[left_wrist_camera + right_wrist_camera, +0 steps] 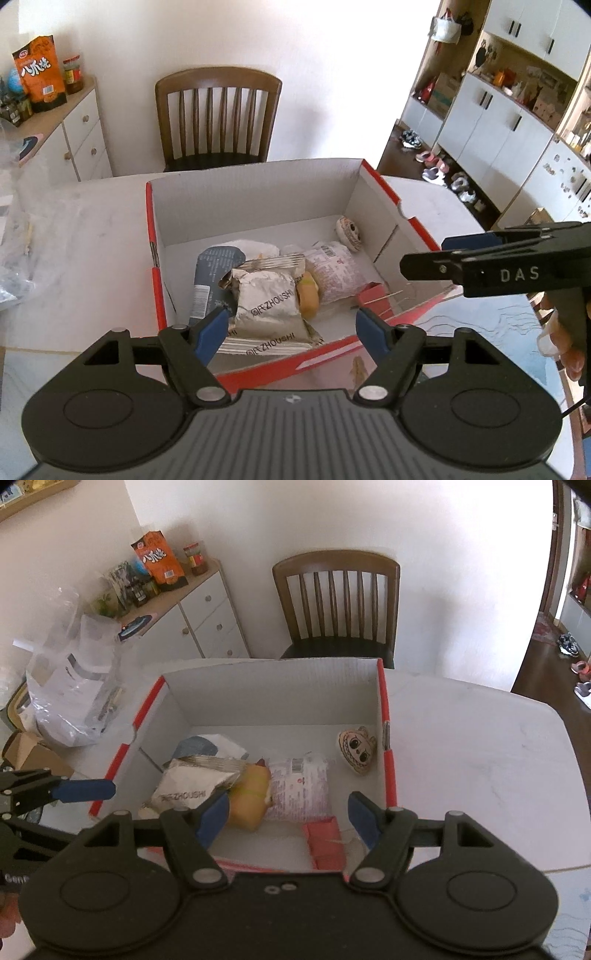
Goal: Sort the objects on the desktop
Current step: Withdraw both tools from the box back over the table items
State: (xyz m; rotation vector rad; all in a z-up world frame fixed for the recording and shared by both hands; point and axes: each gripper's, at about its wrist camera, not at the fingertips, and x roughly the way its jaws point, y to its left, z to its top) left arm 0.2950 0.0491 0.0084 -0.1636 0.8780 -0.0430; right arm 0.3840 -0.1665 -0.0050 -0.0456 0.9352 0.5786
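Left tongs (291,325) and right tongs (286,818) both spread wide, empty, over the box's (255,177) 6 o'clock rim. Silver packets (266,302), pink pack (299,790), bun (249,801) already boxed. Sorting looks nearly done; table (480,746) bare nearby.

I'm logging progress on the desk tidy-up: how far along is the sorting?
Looks nearly done: silver snack packets, a pink packet and a cartoon-face charm already lie in the red box. Left gripper and right gripper are open, empty. Nothing loose shows on the table.
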